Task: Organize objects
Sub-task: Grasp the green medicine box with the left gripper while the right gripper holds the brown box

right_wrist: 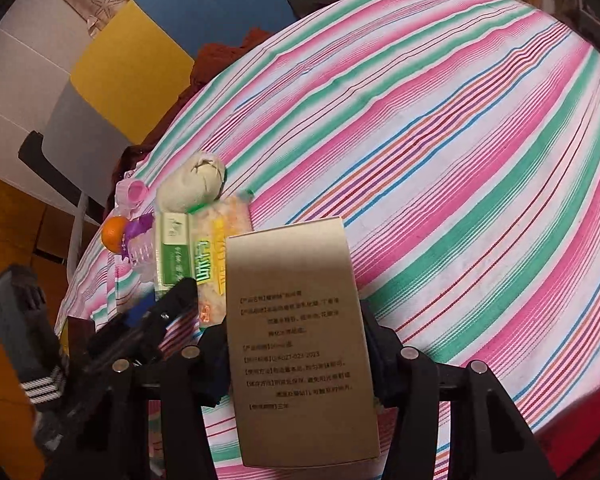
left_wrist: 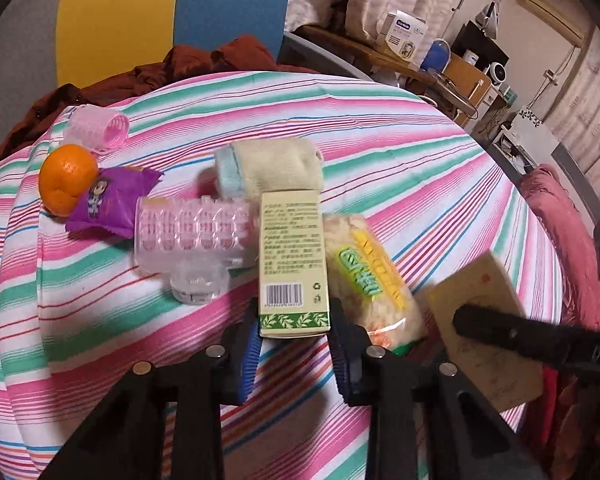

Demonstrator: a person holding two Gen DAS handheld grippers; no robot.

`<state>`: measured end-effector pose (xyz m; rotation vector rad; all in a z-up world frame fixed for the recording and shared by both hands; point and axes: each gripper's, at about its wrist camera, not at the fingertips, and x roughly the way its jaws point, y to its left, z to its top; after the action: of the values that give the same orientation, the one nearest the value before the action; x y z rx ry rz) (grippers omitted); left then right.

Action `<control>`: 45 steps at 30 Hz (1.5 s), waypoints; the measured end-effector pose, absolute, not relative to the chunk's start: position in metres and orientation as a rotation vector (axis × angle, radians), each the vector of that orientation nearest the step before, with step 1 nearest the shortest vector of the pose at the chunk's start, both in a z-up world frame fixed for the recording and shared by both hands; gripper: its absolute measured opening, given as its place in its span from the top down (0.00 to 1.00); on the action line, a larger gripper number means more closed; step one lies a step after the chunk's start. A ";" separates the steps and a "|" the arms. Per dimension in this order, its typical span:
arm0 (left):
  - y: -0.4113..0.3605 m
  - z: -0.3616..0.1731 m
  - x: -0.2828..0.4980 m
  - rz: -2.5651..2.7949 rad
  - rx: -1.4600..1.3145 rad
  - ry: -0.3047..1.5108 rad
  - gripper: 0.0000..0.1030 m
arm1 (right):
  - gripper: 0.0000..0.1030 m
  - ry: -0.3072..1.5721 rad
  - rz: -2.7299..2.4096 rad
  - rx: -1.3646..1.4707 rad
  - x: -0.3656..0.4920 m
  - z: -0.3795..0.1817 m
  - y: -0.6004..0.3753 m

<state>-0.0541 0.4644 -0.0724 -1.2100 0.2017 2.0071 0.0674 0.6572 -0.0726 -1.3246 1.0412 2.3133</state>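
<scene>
My left gripper (left_wrist: 294,332) is shut on the near end of a cream and green box (left_wrist: 292,256) that lies on the striped cloth (left_wrist: 420,168). My right gripper (right_wrist: 296,356) is shut on a tan gold box (right_wrist: 296,340) and holds it just right of a yellow-green snack pack (left_wrist: 370,276). The tan box also shows in the left wrist view (left_wrist: 484,320). A rolled beige sock (left_wrist: 276,166), clear pink hair rollers (left_wrist: 192,232), a purple packet (left_wrist: 108,200) and an orange (left_wrist: 66,178) lie close together beyond and to the left.
A second pink roller (left_wrist: 100,128) lies at the far left. A dark red cloth (left_wrist: 160,72) is bunched behind the striped surface. A pink cloth (left_wrist: 560,232) hangs at the right edge. A cluttered desk (left_wrist: 440,64) stands beyond. The striped cloth stretches right in the right wrist view (right_wrist: 460,160).
</scene>
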 end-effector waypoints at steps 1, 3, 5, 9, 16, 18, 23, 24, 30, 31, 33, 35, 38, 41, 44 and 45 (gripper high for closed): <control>0.462 -0.073 -0.053 2.012 -1.195 0.200 0.71 | 0.48 1.041 2.315 -1.324 0.062 -0.074 0.656; 0.456 -0.073 -0.045 2.035 -1.145 0.235 0.71 | 0.48 1.042 2.314 -1.325 0.054 -0.077 0.653; 0.452 -0.074 -0.038 2.048 -1.106 0.264 0.71 | 0.48 1.044 2.312 -1.320 0.050 -0.078 0.650; 0.435 -0.073 -0.027 2.075 -1.088 0.253 0.71 | 0.48 1.041 2.317 -1.306 0.051 -0.077 0.650; 0.414 -0.073 -0.002 2.083 -1.027 0.303 0.71 | 0.48 1.054 2.352 -1.280 0.052 -0.073 0.648; 0.407 -0.072 0.002 2.094 -1.023 0.291 0.72 | 0.48 1.045 2.372 -1.265 0.053 -0.070 0.646; 0.385 -0.071 0.008 2.108 -1.028 0.248 0.72 | 0.48 0.978 2.404 -1.225 0.055 -0.060 0.641; 0.380 -0.071 0.010 2.107 -1.028 0.239 0.72 | 0.48 0.961 2.407 -1.214 0.056 -0.058 0.640; 0.358 -0.071 0.023 2.092 -1.011 0.217 0.72 | 0.48 0.918 2.395 -1.194 0.056 -0.054 0.640; 0.354 -0.071 0.027 2.091 -1.002 0.219 0.72 | 0.48 0.907 2.401 -1.190 0.056 -0.053 0.638; 0.348 -0.070 0.036 2.084 -0.990 0.231 0.72 | 0.48 0.876 2.415 -1.178 0.057 -0.050 0.635; 0.338 -0.066 0.045 2.070 -0.978 0.212 0.72 | 0.48 0.853 2.441 -1.157 0.057 -0.045 0.630; 0.322 -0.056 0.055 2.063 -0.950 0.183 0.72 | 0.48 0.838 2.471 -1.136 0.059 -0.040 0.623; 0.305 -0.042 0.062 2.070 -0.914 0.165 0.71 | 0.48 0.823 2.494 -1.135 0.059 -0.037 0.609; 0.284 -0.030 0.063 2.082 -0.906 0.131 0.72 | 0.48 0.870 2.522 -1.161 0.059 -0.037 0.590; 0.276 -0.027 0.062 2.091 -0.909 0.115 0.72 | 0.48 0.889 2.528 -1.168 0.059 -0.038 0.585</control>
<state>0.0617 0.2759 -0.0269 -0.9090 0.1149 2.0905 0.0593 0.5852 -0.0377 -1.1683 0.8890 2.5282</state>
